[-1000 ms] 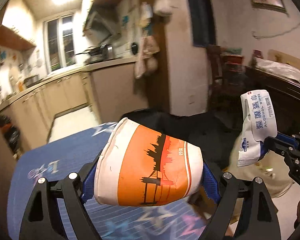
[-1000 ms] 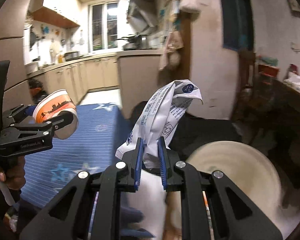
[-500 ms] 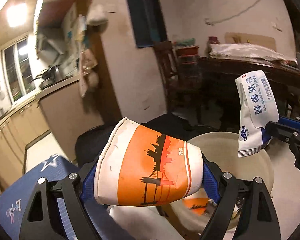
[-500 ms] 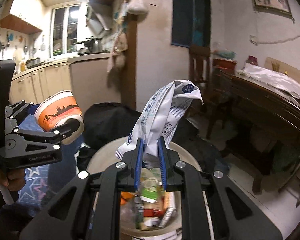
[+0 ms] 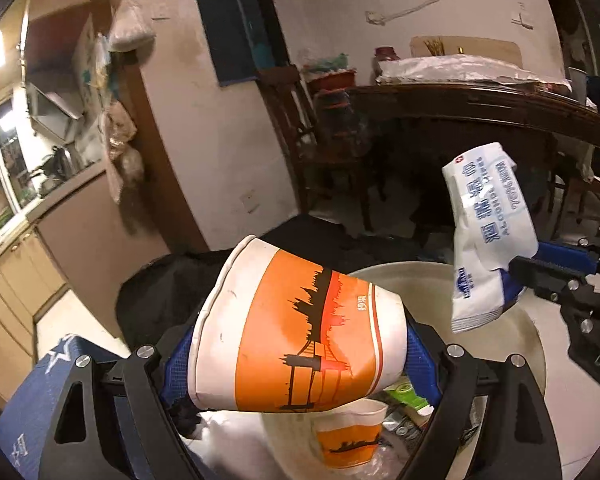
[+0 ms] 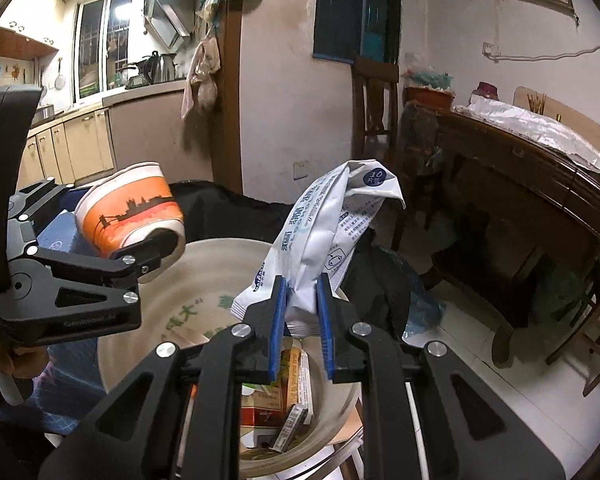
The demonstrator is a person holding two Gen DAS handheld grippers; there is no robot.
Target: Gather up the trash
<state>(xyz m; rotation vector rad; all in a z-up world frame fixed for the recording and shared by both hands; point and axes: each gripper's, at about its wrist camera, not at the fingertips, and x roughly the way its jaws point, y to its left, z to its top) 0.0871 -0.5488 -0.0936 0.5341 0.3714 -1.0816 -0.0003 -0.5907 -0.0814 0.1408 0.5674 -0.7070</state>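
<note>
Orange-and-white paper cup (image 5: 296, 330) lying on its side, clamped across its width between the blue pads of the left gripper (image 5: 296, 344), jaws wide apart and pressing on both ends. Held in the air above the near rim of the cream-coloured trash bin (image 5: 536, 344), open mouth of the cup toward the left. In the right wrist view the same cup (image 6: 130, 210) seen at the left, over the bin's edge.

White alcohol-wipes packet (image 6: 328, 240) pinched at its lower end by the right gripper (image 6: 302, 312), jaws nearly together on the thin wrapper, the crumpled top standing up and bending to the right. Packet held over the bin opening; in the left wrist view visible at the right (image 5: 488, 236), above the far side of the bin.

Inside the bin: a second orange cup (image 5: 350, 440) standing upright, small boxes and wrappers (image 6: 284, 396) at the bottom. Green printed characters on the inner wall.

Beside the bin, a black bag (image 6: 228, 210) on the floor and a blue star-patterned mat (image 5: 66, 364) at the left. Behind, a dark wooden table (image 6: 512, 168) with a silver sheet on top, a wooden chair (image 6: 374, 96) at the wall, kitchen cabinets (image 6: 72, 144) far left.
</note>
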